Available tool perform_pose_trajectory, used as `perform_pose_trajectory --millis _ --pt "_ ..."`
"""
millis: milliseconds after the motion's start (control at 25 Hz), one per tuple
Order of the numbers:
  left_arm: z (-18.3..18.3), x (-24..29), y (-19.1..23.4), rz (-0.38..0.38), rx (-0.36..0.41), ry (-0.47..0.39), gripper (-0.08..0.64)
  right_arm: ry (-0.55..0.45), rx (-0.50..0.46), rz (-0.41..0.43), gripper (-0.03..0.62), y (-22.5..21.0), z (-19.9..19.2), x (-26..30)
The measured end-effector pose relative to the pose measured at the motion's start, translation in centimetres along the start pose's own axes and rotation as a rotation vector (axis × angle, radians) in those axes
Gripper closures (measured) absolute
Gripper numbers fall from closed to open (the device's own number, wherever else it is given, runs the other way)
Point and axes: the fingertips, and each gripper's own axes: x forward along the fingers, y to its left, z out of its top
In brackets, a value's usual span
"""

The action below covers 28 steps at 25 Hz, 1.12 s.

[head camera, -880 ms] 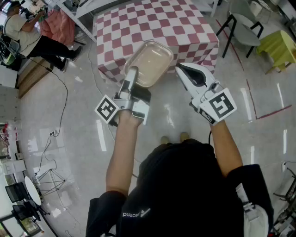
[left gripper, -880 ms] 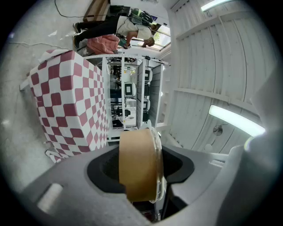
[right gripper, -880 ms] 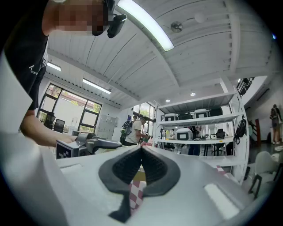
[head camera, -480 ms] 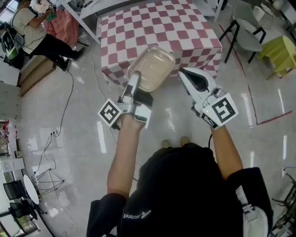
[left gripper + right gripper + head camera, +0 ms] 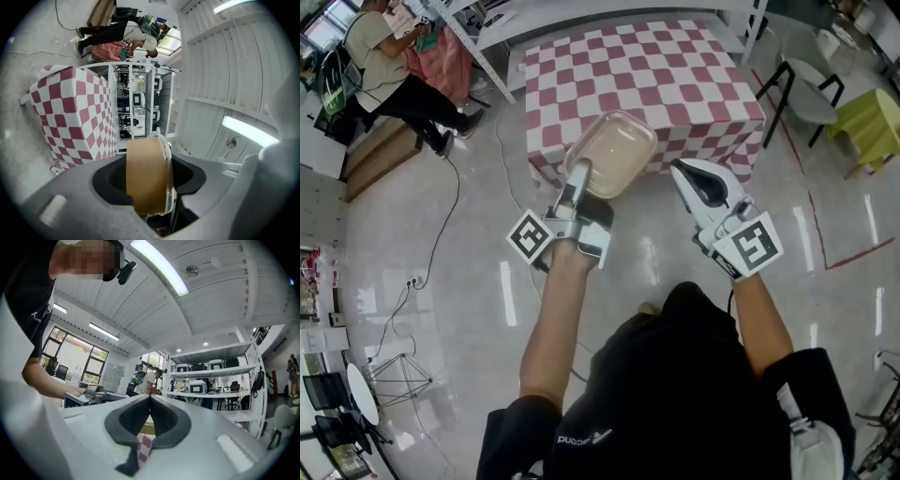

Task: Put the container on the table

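A shallow beige container (image 5: 611, 153) with a clear lid hangs in the air over the near edge of the red-and-white checkered table (image 5: 647, 70). My left gripper (image 5: 579, 178) is shut on its near rim. In the left gripper view the container (image 5: 146, 178) stands edge-on between the jaws, with the table (image 5: 77, 117) to the left. My right gripper (image 5: 692, 176) is to the right of the container, apart from it. Its jaws are shut with nothing in them. In the right gripper view the gripper (image 5: 150, 398) has a patch of checkered cloth (image 5: 146, 446) showing below it.
A person (image 5: 389, 56) sits at the upper left beside a white shelving rack (image 5: 483, 23). Dark chairs (image 5: 806, 80) and a yellow-green seat (image 5: 874, 122) stand at the right. A cable (image 5: 441, 220) runs over the glossy floor at the left.
The table has come nearer and shows more fully in the head view. Both grippers keep their pose, the left still holding the container at the table's near edge.
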Motion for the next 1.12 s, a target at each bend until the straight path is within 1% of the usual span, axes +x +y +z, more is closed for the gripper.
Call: perform_pose_trajectory --millis 160,400,600,800,920,1120 --pt "2.0 0.3 0.5 0.001 -0.005 -0.013 0.354 0.009 0.000 0.009 0.591 0.2 -0.4 1.5" --pt "5.3 3.6 2.3 0.013 0.006 -0.031 0.354 0.009 -0.005 0.019 0.591 -2.8 -1.8 4.9" --pt "8.3 7.9 5.0 0.044 0.018 -0.045 0.354 -0.001 -0.004 0.027 0.591 -6.9 -3.3 8.7" --pt "11.1 13.6 7.8 0.070 0.024 -0.052 0.354 0.006 -0.020 0.067 0.591 -11.9 -4.8 13.5" --pt "12.7 17.2 9.3 0.087 0.032 -0.047 0.354 0.004 -0.012 0.087 0.591 -15.1 -5.7 16.5" --pt "15.5 22.4 12.4 0.136 0.073 -0.029 0.356 -0.007 0.001 0.123 0.591 -19.4 -7.0 20.6"
